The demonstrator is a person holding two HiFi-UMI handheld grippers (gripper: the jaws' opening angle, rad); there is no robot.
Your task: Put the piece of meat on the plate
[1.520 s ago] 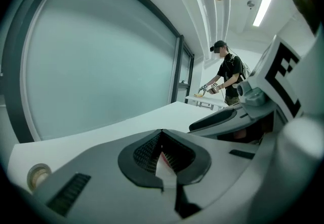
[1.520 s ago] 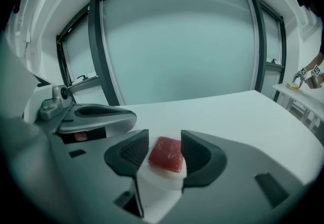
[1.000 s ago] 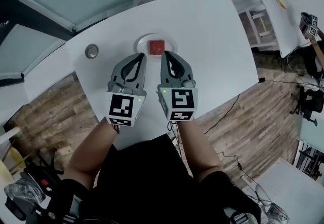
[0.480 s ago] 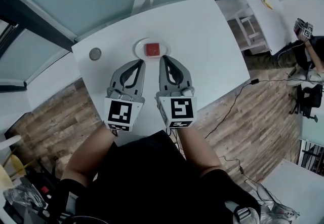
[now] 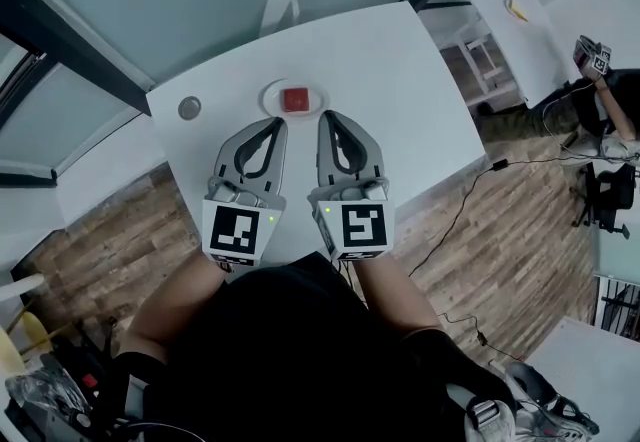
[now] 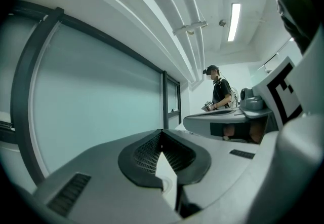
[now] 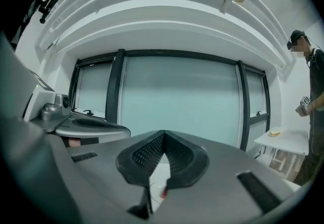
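Left gripper [image 5: 268,123] & right gripper [image 5: 330,117] were both pressed together, empty, near the plate [image 5: 272,90]. The meat [image 5: 295,99] apparently lay on it. Best to w/draw clear, w/o nudging plate.

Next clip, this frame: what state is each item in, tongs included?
piece of meat: lying on the plate, not gripped.
plate: flat on the white table, carrying the meat.
left tongs: shut, empty.
right tongs: shut, empty.
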